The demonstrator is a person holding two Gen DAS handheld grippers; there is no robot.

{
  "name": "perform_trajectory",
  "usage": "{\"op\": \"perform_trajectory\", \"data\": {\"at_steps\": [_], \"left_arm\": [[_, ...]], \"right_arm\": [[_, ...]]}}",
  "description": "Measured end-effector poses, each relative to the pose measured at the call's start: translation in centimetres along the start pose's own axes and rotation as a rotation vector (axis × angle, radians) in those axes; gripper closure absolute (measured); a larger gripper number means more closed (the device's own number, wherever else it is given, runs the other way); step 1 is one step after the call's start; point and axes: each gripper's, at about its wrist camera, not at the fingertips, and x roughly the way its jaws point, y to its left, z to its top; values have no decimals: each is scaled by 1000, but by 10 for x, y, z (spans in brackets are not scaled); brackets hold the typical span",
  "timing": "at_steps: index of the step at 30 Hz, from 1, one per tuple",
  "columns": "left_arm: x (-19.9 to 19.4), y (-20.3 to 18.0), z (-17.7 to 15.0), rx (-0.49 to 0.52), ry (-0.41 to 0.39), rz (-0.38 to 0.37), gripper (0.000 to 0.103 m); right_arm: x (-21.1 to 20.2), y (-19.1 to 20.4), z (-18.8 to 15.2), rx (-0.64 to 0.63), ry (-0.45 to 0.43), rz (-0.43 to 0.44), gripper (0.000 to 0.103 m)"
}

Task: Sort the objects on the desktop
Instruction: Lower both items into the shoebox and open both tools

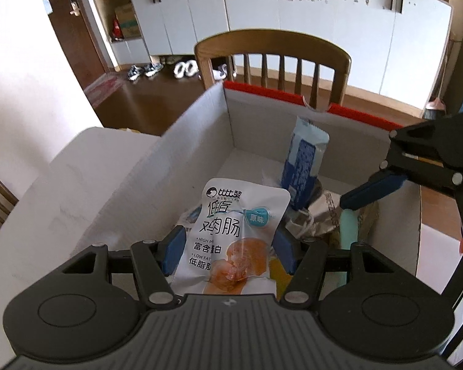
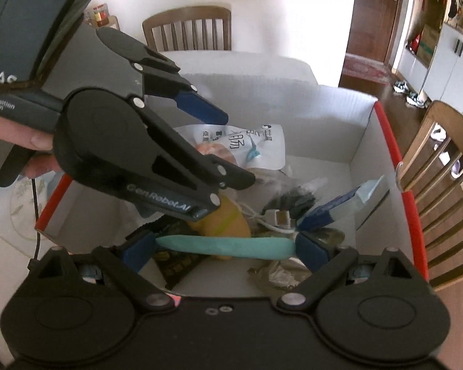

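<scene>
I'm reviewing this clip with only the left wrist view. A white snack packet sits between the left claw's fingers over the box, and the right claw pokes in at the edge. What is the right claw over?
Observer: The right claw has its fingers wide apart, and a long teal item spans the gap between them. I cannot tell whether it is gripped.
Operator: What lies under that teal item?
Observer: A black packet lies on the floor of the box, under one end of it.
Operator: Anything around the left claw that I can't see?
Observer: The person's hand shows on its handle, at the picture's left edge.
</scene>
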Motion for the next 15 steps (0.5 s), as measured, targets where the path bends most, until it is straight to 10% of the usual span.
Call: {"op": "perform_trajectory", "data": {"at_steps": [15], "left_arm": [[15, 3, -2, -23, 64, -43, 42]], "right_arm": [[-3, -1, 0, 29, 16, 28, 5]]}}
